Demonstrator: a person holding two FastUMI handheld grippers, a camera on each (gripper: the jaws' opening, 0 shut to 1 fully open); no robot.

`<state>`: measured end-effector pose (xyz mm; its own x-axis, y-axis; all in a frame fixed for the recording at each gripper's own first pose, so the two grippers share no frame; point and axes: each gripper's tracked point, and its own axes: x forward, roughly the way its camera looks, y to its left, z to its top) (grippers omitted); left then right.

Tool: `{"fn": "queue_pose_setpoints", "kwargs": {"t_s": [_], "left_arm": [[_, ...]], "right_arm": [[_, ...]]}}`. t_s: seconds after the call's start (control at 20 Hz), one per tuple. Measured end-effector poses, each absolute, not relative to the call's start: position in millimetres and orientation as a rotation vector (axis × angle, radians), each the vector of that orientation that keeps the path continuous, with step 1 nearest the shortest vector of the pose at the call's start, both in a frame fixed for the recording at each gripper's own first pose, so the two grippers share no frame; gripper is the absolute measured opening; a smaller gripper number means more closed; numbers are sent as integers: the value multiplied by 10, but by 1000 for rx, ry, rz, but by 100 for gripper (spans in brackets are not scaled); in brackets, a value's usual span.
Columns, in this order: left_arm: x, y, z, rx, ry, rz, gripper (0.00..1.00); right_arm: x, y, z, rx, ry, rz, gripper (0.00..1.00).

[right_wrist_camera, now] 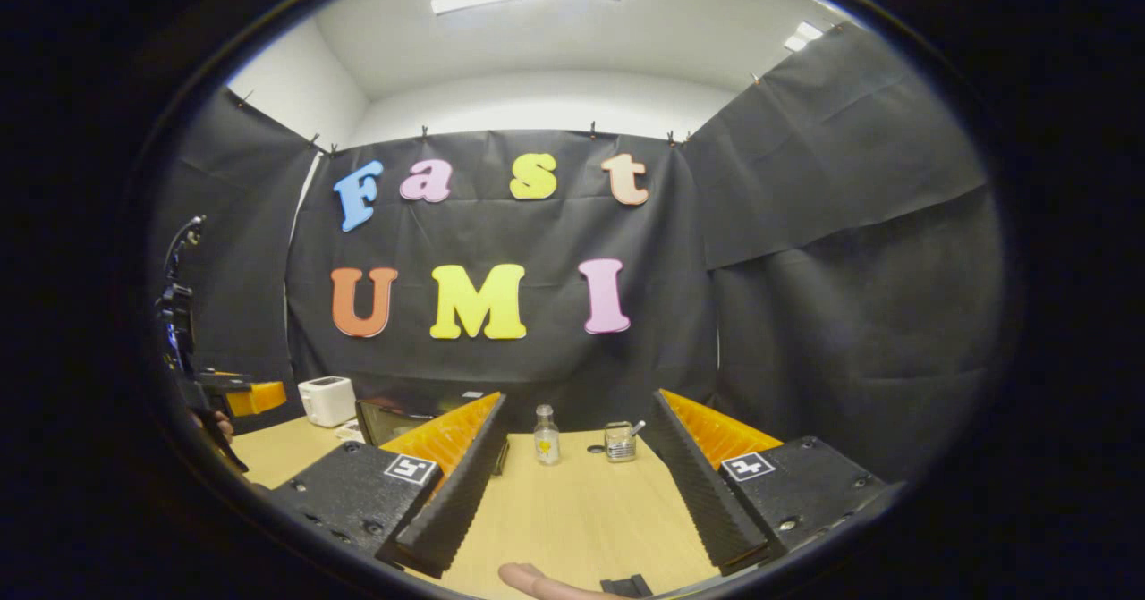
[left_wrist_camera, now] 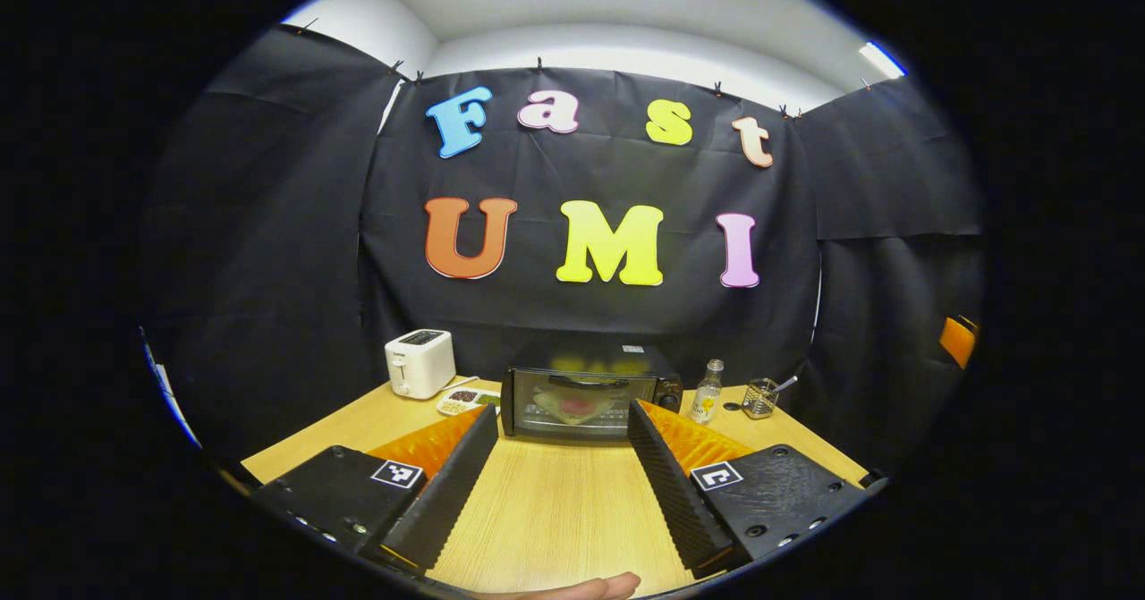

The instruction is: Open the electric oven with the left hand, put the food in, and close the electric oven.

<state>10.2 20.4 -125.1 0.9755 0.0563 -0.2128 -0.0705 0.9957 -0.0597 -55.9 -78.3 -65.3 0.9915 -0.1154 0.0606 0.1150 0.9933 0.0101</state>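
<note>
The electric oven (left_wrist_camera: 586,397) stands at the far side of the wooden table (left_wrist_camera: 555,511), straight ahead of the left gripper (left_wrist_camera: 562,470) and framed between its two fingers, well beyond their tips; its glass door is shut, and pale food with a red patch shows behind the glass. The left gripper's fingers are spread wide apart with nothing between them but bare tabletop. Beyond the left finger sit a white toaster (left_wrist_camera: 419,363) and a small dish of food (left_wrist_camera: 467,400) just beside the oven; beyond the right finger stand a small clear bottle (left_wrist_camera: 708,392) and a glass cup with a utensil in it (left_wrist_camera: 760,397). In the right gripper view, the right gripper (right_wrist_camera: 580,484) is likewise wide open and empty, the bottle and cup lying ahead between its fingers, while the oven sits past its left finger, partly hidden by it, with the toaster farther left. A fingertip (right_wrist_camera: 532,579) shows at the bottom edge.
</note>
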Motion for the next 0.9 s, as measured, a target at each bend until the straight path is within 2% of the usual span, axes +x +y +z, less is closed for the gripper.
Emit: {"fn": "queue_pose_setpoints", "kwargs": {"t_s": [0.25,0.55,0.6,0.7,0.75,0.9], "left_arm": [[-187,169,-1081,-28,178,58,93],[-245,45,-981,21,160,33,93],[-254,39,-960,23,157,36,93],[-254,27,-953,23,159,38,93],[-256,25,-947,22,158,40,93],[-277,5,-944,18,156,34,93]], "right_arm": [[-554,-663,-725,-17,-47,-97,96],[-549,-600,-787,-27,-25,-75,96],[-548,-616,-774,-28,-27,-81,100],[-553,-650,-771,-31,-29,-90,100],[-548,-654,-778,-32,-26,-92,96],[-561,-663,-779,-32,-24,-94,96]]}}
